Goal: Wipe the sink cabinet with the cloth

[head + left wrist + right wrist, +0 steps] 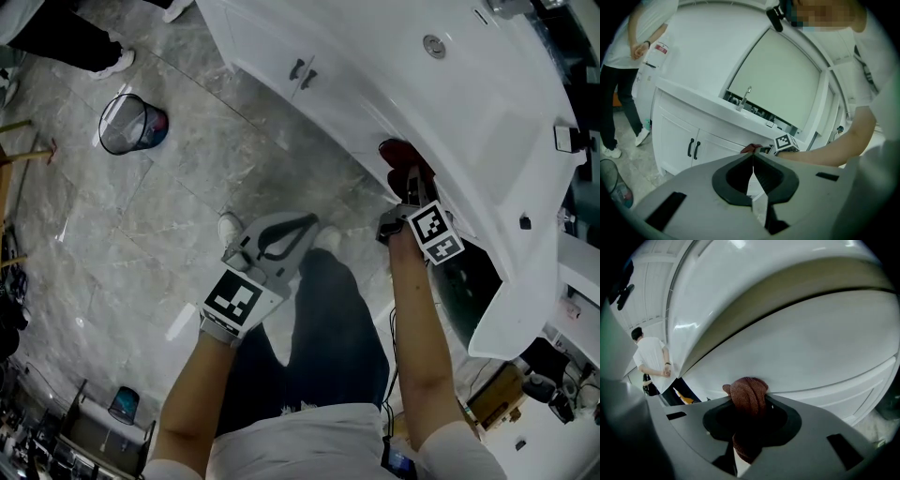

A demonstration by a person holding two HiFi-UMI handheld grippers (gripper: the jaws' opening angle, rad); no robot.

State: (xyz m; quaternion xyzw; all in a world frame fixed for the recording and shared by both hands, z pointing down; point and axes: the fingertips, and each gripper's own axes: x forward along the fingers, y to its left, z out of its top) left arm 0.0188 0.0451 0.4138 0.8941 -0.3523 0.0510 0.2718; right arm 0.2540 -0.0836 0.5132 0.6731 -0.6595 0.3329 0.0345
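Right gripper (749, 404) has its jaws clamped on the reddish cloth (748, 389), which bulges past the tips and looks pressed against the sink cabinet (801, 357) front. I'd press evenly and use overlapping strokes. Left gripper (753, 159) jaws are closed together with nothing between them.

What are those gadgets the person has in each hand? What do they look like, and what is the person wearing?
Each hand carries a light grey, wedge-shaped tool with a black lining inside its two jaws: the left claw and the right claw. Each bears a white cube printed with black square markers. The person wears a white short-sleeved top and dark trousers.
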